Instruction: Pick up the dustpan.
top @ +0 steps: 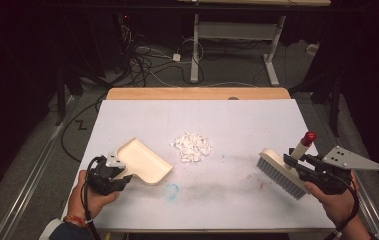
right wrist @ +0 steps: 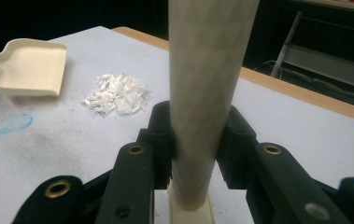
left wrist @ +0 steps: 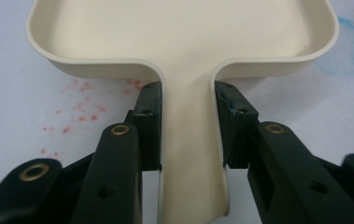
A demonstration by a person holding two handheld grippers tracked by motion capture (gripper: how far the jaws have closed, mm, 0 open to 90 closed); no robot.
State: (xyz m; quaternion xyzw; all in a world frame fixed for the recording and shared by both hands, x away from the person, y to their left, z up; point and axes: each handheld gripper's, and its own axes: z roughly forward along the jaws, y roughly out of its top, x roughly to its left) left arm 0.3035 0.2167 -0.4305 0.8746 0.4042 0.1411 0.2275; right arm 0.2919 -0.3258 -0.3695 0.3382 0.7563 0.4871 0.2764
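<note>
A cream dustpan [top: 144, 161] hangs tilted just over the white table sheet at the left, its handle [left wrist: 188, 140] clamped between the jaws of my left gripper [top: 122, 176], which is shut on it. At the right, a cream brush [top: 281, 173] with grey-white bristles and a red-tipped handle [top: 304, 141] is held by my right gripper [top: 297, 162], shut on the handle [right wrist: 202, 93]. A small pile of white scraps [top: 192, 146] lies mid-table between the two tools; in the right gripper view the scraps [right wrist: 116, 95] lie beyond the jaws, with the dustpan [right wrist: 25, 67] farther left.
The white sheet [top: 237, 120] covers a wooden table whose far edge [top: 197, 93] shows bare. A blue circle mark [top: 171, 190] and faint red specks [left wrist: 76, 112] stain the sheet. Beyond the table are cables on the floor and a white desk frame [top: 237, 45].
</note>
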